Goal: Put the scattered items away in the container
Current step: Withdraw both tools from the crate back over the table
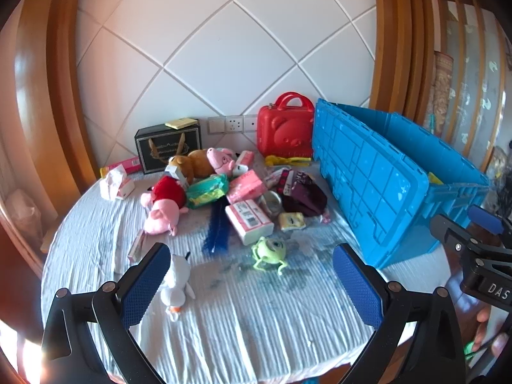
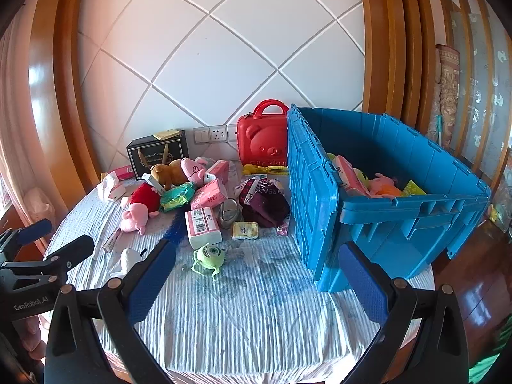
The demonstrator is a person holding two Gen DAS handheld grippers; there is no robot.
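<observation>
A blue crate (image 2: 400,211) with its lid hanging open stands on the table's right; it shows in the left wrist view too (image 1: 377,176). It holds a pink pack and plush toys. Scattered items lie in a pile: a green one-eyed plush (image 1: 268,251) (image 2: 208,257), a white plush (image 1: 177,283), a pink pig plush (image 1: 161,214), pink tissue packs (image 1: 249,220) (image 2: 201,224), a maroon cloth (image 2: 264,204). My left gripper (image 1: 252,284) is open and empty above the cloth near the white plush. My right gripper (image 2: 256,278) is open and empty, low in front of the crate.
A red bear case (image 1: 284,128) and a black box (image 1: 168,148) stand at the wall behind the pile. The round table has a striped cloth (image 2: 256,320); its edge curves near both grippers. Wooden floor lies at right.
</observation>
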